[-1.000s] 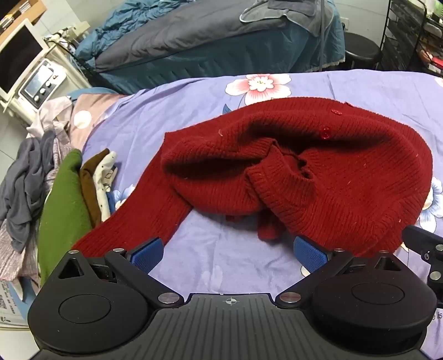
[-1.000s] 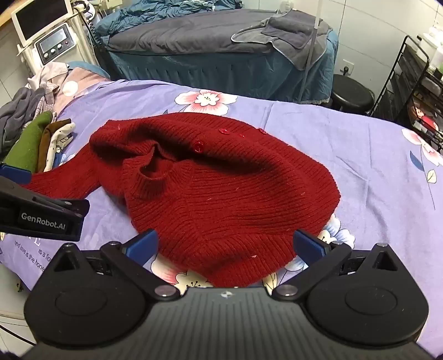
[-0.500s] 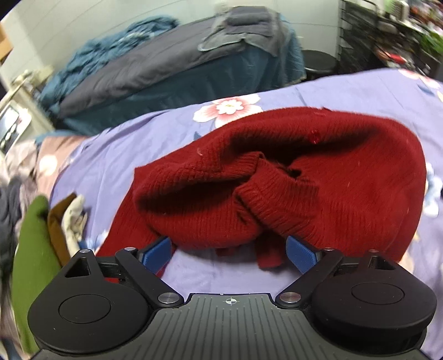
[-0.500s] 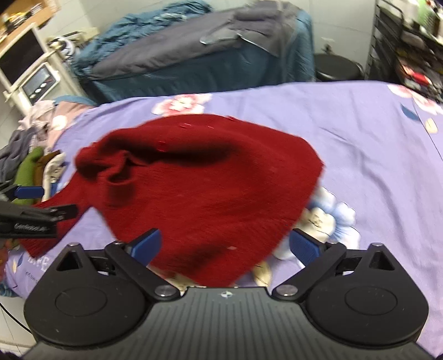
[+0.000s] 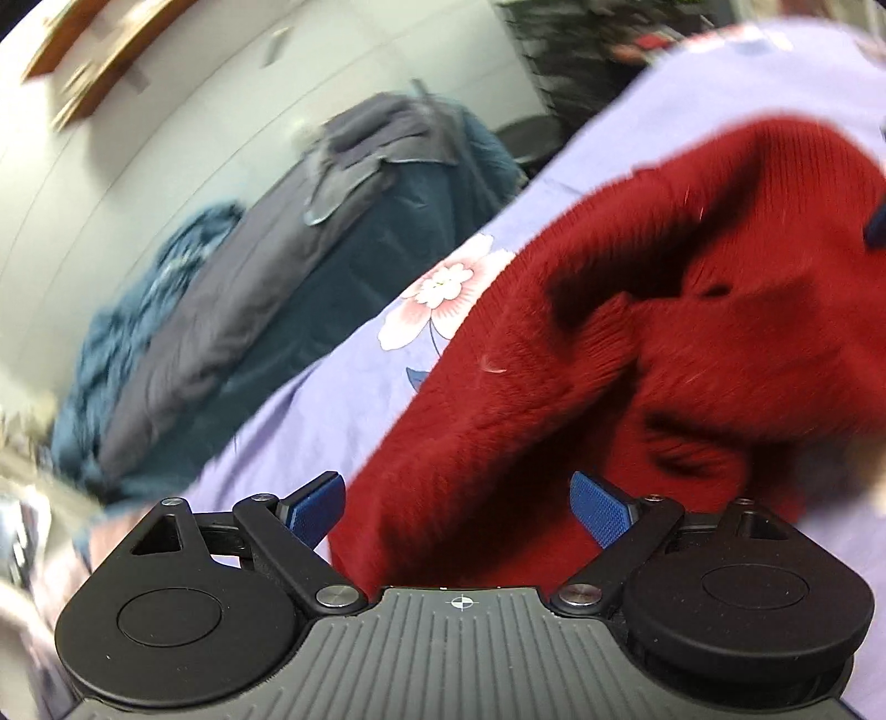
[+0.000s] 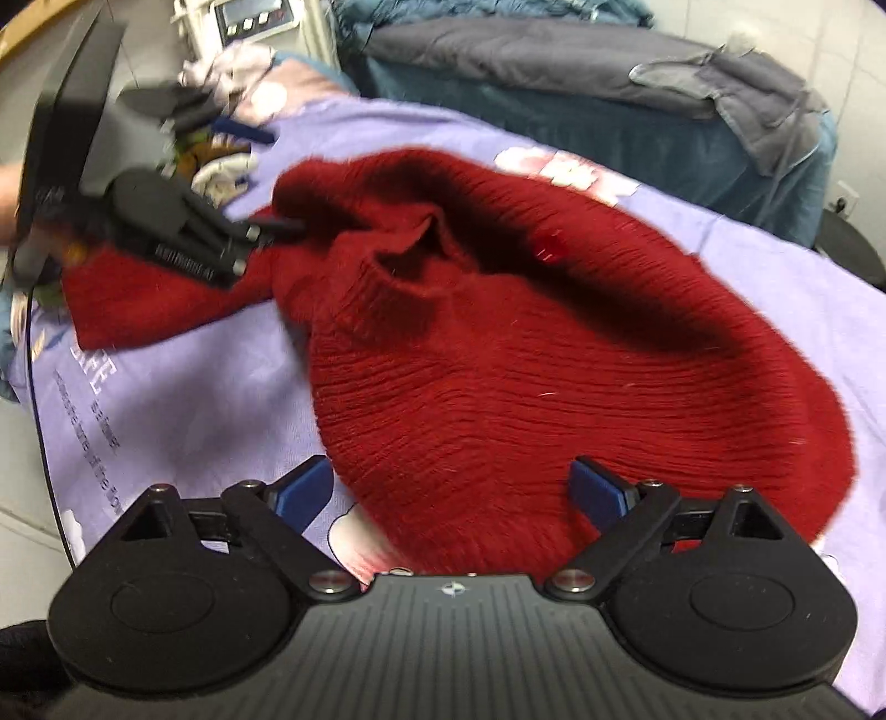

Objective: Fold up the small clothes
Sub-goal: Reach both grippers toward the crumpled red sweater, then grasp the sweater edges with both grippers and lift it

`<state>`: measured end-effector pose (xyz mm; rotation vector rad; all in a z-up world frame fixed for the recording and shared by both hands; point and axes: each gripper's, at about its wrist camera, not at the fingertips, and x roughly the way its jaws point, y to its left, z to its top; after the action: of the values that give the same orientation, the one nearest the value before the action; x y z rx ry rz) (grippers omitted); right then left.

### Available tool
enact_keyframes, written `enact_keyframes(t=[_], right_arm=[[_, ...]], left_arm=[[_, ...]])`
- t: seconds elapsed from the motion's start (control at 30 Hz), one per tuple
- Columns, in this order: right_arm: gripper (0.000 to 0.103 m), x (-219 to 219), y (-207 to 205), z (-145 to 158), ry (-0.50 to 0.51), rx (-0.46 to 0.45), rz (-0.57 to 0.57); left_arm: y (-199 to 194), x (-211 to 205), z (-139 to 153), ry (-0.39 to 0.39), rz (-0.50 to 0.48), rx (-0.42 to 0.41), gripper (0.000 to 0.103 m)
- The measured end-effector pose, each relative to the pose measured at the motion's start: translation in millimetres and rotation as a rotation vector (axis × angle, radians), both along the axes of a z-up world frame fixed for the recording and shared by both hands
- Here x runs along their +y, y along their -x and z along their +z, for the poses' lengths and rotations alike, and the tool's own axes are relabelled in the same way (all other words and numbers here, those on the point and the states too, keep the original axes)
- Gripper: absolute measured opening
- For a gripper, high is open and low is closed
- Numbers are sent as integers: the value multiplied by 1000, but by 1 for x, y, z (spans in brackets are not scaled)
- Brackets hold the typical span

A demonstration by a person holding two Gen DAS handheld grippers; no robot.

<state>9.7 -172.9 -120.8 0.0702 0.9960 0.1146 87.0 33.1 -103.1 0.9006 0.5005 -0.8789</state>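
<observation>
A crumpled dark red knit sweater (image 6: 554, 360) lies on the lilac flowered bedsheet (image 6: 194, 399). In the left wrist view the sweater (image 5: 637, 343) fills the right half, and my left gripper (image 5: 459, 504) is open with the sweater's near edge between its blue pads. The right wrist view shows the left gripper (image 6: 266, 183) from the side, tilted over the sweater's left shoulder and sleeve. My right gripper (image 6: 451, 490) is open, its pads straddling the sweater's near hem.
A pile of other clothes (image 6: 216, 160) lies at the sheet's left end. A second bed with dark blue and grey covers (image 6: 581, 72) stands behind. A white machine with a screen (image 6: 255, 22) is at the back left, a black stool (image 6: 855, 243) at the right.
My left gripper has tilted and moved forward onto the sweater's left side. My right gripper has moved closer to the near hem. Both stayed open.
</observation>
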Motion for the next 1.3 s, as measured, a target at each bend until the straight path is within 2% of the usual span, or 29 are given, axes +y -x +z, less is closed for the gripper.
enact_keyframes(t=[0.1,0.13,0.17,0.23,0.27,0.3,0.37,0.5,0.57,0.67,0.7,0.8,0.9,0.97,1.03,1.13,1.2,1.3], right_arm=[[91,6,-9,-14,52,19,24],[88,7,-12,-21,68,36,21],[81,7,-14,-26,78,54,8],[56,7,-14,-31,115,66,-11],[21,7,-12,-29,128,50,-20],[10,5,-8,-26,120,31,-34],[11,1,3,-14,101,-9,-61],[9,-19,35,21,91,-118,-141],[9,-41,53,49,81,-188,-230],[9,-76,70,106,52,-323,-331],[9,-85,78,132,50,-391,-348],[9,-105,92,195,45,-541,-339],[9,-114,126,245,-42,-628,-290],[9,-125,160,268,-168,-656,-293],[9,-125,199,297,-241,-705,-261],[9,-125,244,347,-231,-815,-215],[9,-137,258,381,-236,-933,-172],[9,-159,238,400,-218,-1002,-155]], left_arm=[[-30,-19,-16,-94,-85,-39,103],[-34,-26,-25,-121,-117,-12,103],[-41,-31,-34,-151,-143,20,103],[-42,-40,-48,-208,-155,70,75],[-41,-45,-51,-213,-153,95,65],[-36,-48,-49,-196,-137,97,62],[-32,-44,-43,-149,-86,90,59],[-26,-8,-4,47,77,113,52],[-24,12,30,171,148,154,53],[-23,42,103,438,201,226,55],[-20,50,129,518,210,228,56],[-10,60,194,673,215,209,56],[23,73,250,749,197,225,57],[53,83,284,803,164,234,57],[82,93,324,849,136,197,57],[111,107,382,938,101,151,58],[121,106,419,1008,58,96,57],[116,96,450,1085,-2,87,58]])
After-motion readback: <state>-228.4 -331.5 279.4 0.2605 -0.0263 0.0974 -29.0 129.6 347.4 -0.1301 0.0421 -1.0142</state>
